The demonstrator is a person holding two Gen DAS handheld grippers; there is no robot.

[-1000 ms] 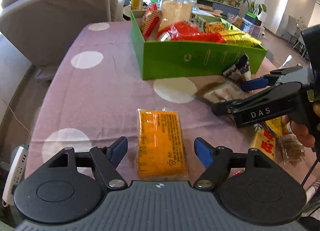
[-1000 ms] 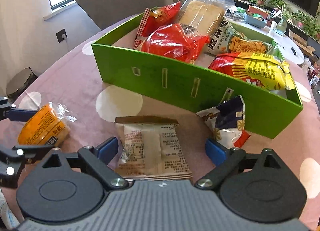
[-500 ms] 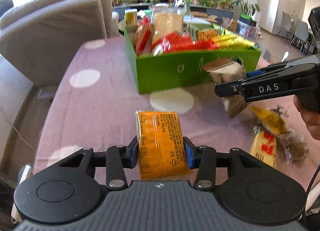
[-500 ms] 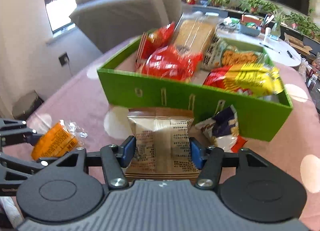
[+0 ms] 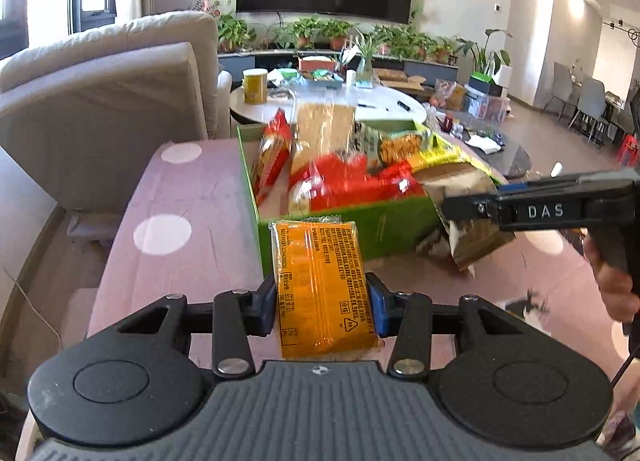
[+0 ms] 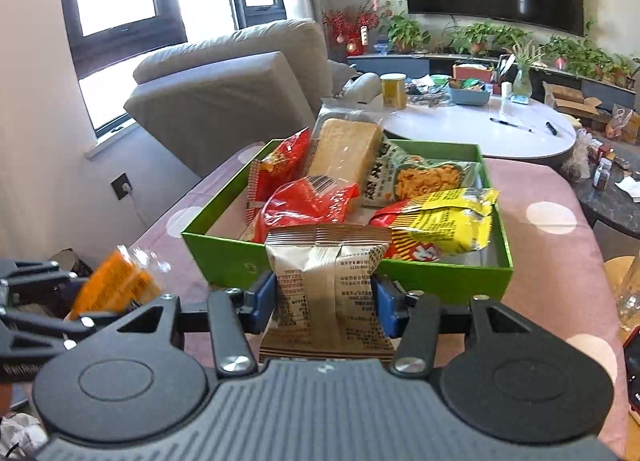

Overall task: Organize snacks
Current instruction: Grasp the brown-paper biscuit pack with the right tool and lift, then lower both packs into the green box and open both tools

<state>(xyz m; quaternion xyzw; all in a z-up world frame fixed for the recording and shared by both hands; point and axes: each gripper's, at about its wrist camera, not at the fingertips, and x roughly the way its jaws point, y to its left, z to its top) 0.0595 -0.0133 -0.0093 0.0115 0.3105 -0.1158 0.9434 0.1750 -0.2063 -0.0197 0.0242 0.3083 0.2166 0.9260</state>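
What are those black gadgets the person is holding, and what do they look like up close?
Each is a handheld two-finger gripper. The left gripper and right gripper look the same: black linkage arms with silver screws, two round black discs, a ribbed grey body and blue fingertip pads. Side-on, the right one shows white "DAS" lettering, a pistol-style handle and a thin black cable.

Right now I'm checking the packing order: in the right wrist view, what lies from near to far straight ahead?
Beige printed snack packet → green cardboard box's front wall → red foil bag → clear-wrapped pale biscuit pack → round white table.
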